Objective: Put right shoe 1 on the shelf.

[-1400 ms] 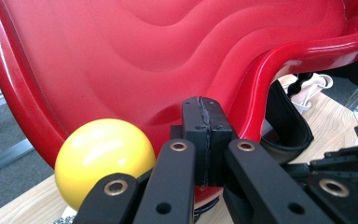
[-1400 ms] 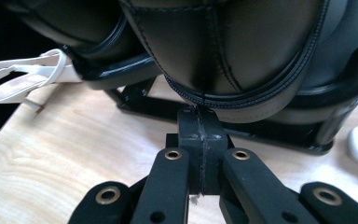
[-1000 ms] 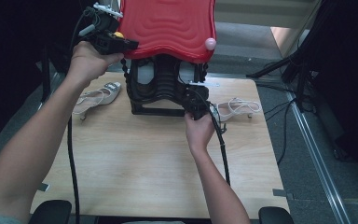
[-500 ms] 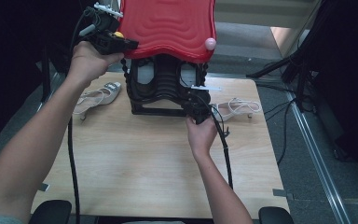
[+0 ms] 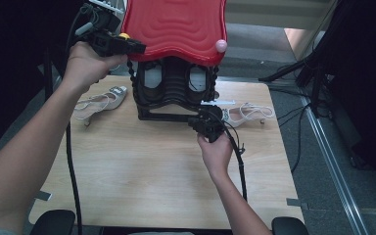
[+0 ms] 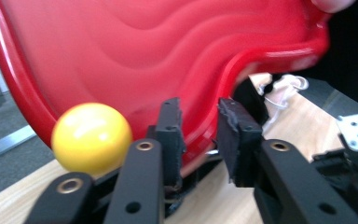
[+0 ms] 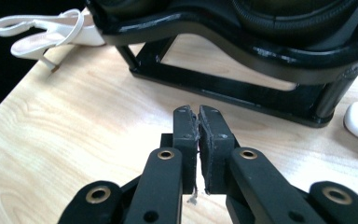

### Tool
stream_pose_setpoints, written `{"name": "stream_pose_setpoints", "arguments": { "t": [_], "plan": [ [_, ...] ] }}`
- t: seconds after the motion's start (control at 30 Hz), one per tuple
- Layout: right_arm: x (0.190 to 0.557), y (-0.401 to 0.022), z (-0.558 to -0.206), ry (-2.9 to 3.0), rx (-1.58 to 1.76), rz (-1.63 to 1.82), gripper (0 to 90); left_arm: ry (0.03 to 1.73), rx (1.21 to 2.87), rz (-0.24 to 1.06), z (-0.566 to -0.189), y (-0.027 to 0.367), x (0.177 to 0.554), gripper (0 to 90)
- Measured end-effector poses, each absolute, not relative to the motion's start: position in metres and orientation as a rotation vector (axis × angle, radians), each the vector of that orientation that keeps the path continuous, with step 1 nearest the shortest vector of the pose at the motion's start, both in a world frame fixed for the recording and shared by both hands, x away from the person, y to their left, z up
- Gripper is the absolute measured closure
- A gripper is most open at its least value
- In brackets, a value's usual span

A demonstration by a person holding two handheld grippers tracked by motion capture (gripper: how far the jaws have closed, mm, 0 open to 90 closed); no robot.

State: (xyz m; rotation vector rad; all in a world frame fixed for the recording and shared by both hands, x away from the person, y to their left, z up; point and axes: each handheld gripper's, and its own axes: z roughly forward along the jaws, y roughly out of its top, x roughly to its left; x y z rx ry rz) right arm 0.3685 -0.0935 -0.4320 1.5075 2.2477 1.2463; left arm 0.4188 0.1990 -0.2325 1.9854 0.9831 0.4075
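Since earlier frame, right tongs (image 5: 206, 123) drawn slightly off black stand (image 5: 176, 93), toward near table (image 5: 127, 181) edge; left tongs (image 6: 199, 126) jaws just been opening. Red lid (image 5: 176, 24) held raised over stand, mid-table; its rim lies between left pads, gap seen at one pad, so grip judged loosened. Right tongs closed, empty. Lid best re-clamped before further lifting; yellow knob (image 6: 92, 138) beside jaw to be kept clear. Sandals (image 5: 100, 100) flank stand.
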Motion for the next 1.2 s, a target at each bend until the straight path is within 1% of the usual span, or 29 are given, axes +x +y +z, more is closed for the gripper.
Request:
{"name": "stream_pose_setpoints", "arguments": {
  "t": [0.1, 0.23, 0.33, 0.77, 0.93, 1.2],
  "plan": [
    [0.365, -0.096, -0.433, 2.275, 1.508, 1.265, 83.8, 0.967, 1.968, 0.383, -0.232, 0.202, 0.410, 61.5],
    [0.359, -0.101, -0.433, 2.285, 1.478, 1.262, 81.1, 0.973, 1.967, 0.357, -0.238, 0.206, 0.400, 56.9],
    [0.358, -0.104, -0.434, 2.314, 1.473, 1.261, 76.8, 0.979, 1.968, 0.346, -0.244, 0.211, 0.393, 55.2],
    [0.353, -0.108, -0.443, 2.416, 1.324, 1.310, 66.3, 1.013, 2.001, 0.307, -0.277, 0.232, 0.361, 50.6],
    [0.351, -0.112, -0.448, 2.442, 1.306, 1.308, 64.8, 1.048, 1.982, 0.279, -0.293, 0.242, 0.355, 49.9],
    [0.350, -0.119, -0.447, 2.491, 1.260, 1.323, 65.6, 1.077, 1.970, 0.268, -0.321, 0.251, 0.347, 48.7]
  ]
}}
